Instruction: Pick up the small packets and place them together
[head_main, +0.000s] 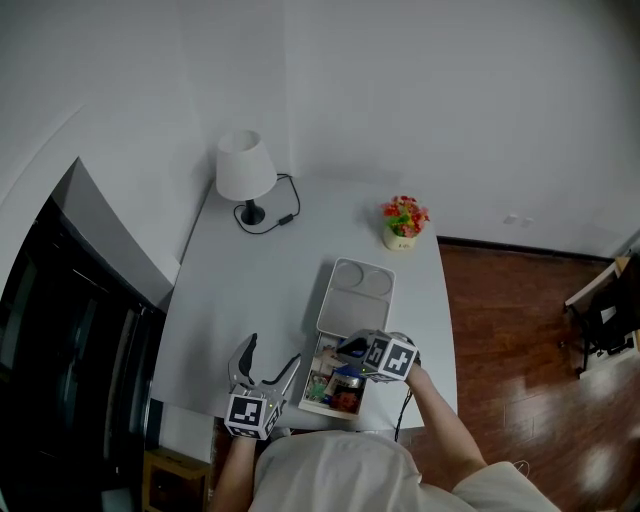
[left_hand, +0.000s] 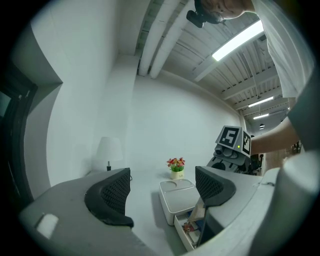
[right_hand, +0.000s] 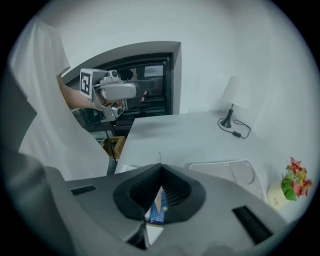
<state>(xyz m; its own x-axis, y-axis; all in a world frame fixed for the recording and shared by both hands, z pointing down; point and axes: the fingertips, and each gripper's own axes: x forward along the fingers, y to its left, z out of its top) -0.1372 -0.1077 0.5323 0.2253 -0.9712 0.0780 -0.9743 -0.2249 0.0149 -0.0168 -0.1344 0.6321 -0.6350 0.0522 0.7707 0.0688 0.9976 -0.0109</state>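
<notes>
1. The right gripper (right_hand: 160, 172) is pressed together on a small packet (right_hand: 158, 207). This is a blue-and-white sachet, pinched near its upper edge, with its body hanging below the pads. The gripper points steeply down over the open compartment (head_main: 310, 388) of the white box (head_main: 357, 295).
2. The left gripper (left_hand: 162, 189) is spread, with nothing between its pads. It is held level over the near edge of the counter (head_main: 260, 290), just left of the box.
3. Handling, as a judgement:
   - The small packet looks light, thin and limp, probably with a slick film skin.
   - It is likely to swing or slide in the pinch if it is moved sharply.
   - The best place to hold it is a flat sealed edge, well inside the pads.
   - Use moderate pressure, since the filled middle may crush.
4. Containers:
   - The far part of the white box is covered by a lid (head_main: 362, 280) with two round recesses, and nothing rests on it.
   - The near part is open and holds the remaining packets (head_main: 338, 388), a loose jumble of red, green and dark wrappers.
   - Their number cannot be made out.
5. A lamp (head_main: 245, 170) and a flower pot (head_main: 404, 222) stand at the far side of the counter, apart from the box.
</notes>
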